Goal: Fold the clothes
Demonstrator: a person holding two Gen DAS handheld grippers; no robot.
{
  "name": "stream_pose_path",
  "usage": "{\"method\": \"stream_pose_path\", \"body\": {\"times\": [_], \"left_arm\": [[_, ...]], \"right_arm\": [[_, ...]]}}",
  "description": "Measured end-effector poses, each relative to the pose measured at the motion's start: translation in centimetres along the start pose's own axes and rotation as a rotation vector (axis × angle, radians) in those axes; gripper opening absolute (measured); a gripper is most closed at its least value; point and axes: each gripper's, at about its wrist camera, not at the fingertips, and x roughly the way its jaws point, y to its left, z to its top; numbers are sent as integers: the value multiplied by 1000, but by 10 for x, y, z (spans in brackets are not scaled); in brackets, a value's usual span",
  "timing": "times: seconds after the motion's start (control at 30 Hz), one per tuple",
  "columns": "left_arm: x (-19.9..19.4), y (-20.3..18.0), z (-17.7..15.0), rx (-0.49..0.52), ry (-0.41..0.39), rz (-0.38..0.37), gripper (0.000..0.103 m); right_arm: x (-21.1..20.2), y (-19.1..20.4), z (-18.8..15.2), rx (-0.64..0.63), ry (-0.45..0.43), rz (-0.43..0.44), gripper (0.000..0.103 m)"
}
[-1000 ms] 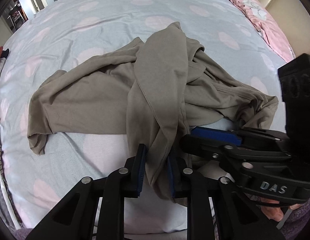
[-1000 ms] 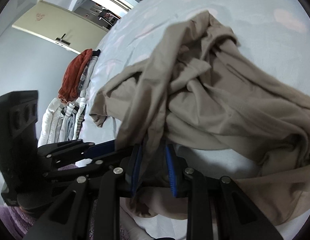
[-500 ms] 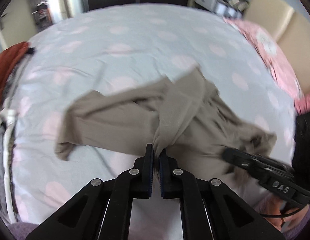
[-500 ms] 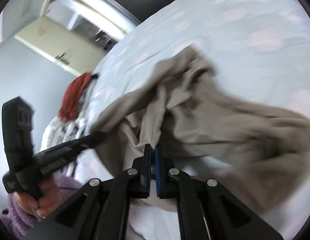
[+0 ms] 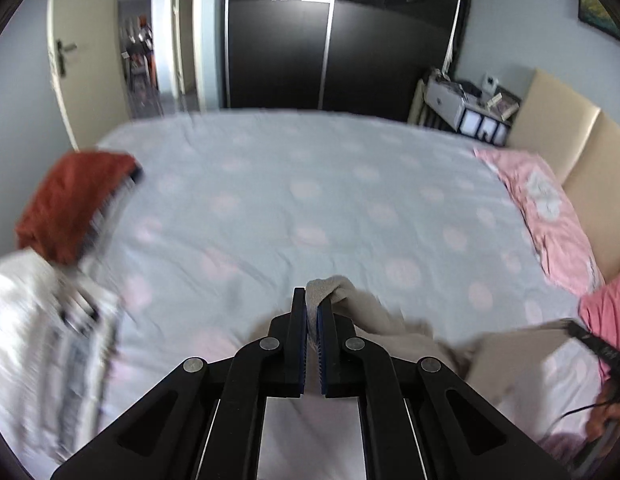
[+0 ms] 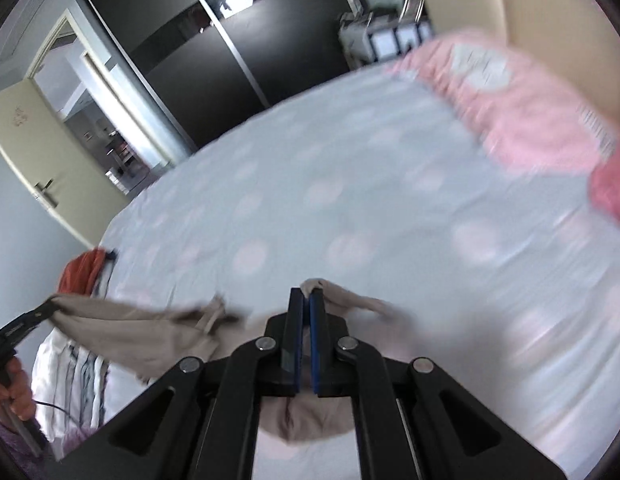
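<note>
A taupe garment (image 5: pixel 374 316) hangs lifted off the bed, stretched between both grippers. My left gripper (image 5: pixel 312 300) is shut on a fold of the cloth that pokes out past its blue pads. My right gripper (image 6: pixel 305 298) is likewise shut on another bit of the same garment (image 6: pixel 149 328), which sags to the left and below the jaws. In the right wrist view, the left gripper (image 6: pixel 41 310) pinches the cloth's far end at the left edge. The right gripper (image 5: pixel 578 330) shows at the right edge of the left wrist view, blurred.
The bed (image 5: pixel 310 200) has a pale blue sheet with pink dots. A stack of folded clothes (image 5: pixel 49 320) topped by a rust-red piece (image 5: pixel 69 196) lies at its left side. Pink pillows (image 5: pixel 542 208) sit by the beige headboard on the right. Dark wardrobe doors stand behind.
Both grippers closed on the taupe garment lying crumpled on the bed, then rose and tilted up, lifting the cloth and pulling it taut between them.
</note>
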Motion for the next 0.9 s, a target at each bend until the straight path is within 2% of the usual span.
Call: {"method": "stream_pose_path", "body": {"times": [0.03,0.13,0.27,0.33,0.5,0.57,0.63,0.73,0.9], "left_arm": [[-7,4,7,-16,-14,17,4],[-36,12,31,-2,-88,69,4],[-74,34,55,-8,-177,150,4],[-91,49,64,-26,-214,196,4],[-100,99,73,-71,-189,311,4],[-87,117,67,-80,-144,340,4],[-66,137,57,-90,-67,351,4],[-20,153,32,-73,82,355,4],[69,158,-31,57,373,401,4]], "right_arm": [[-12,-1,12,-36,-9,4,3],[-47,-1,43,-92,-81,-60,3],[-91,-9,84,-105,-168,-158,2],[-109,-17,104,-106,-219,-176,2],[-132,-64,139,-17,-268,-330,2],[-121,-88,136,4,-239,-355,2],[-110,-112,133,25,-209,-380,2],[-88,-143,120,56,-150,-398,2],[-27,-167,67,38,15,-421,2]]}}
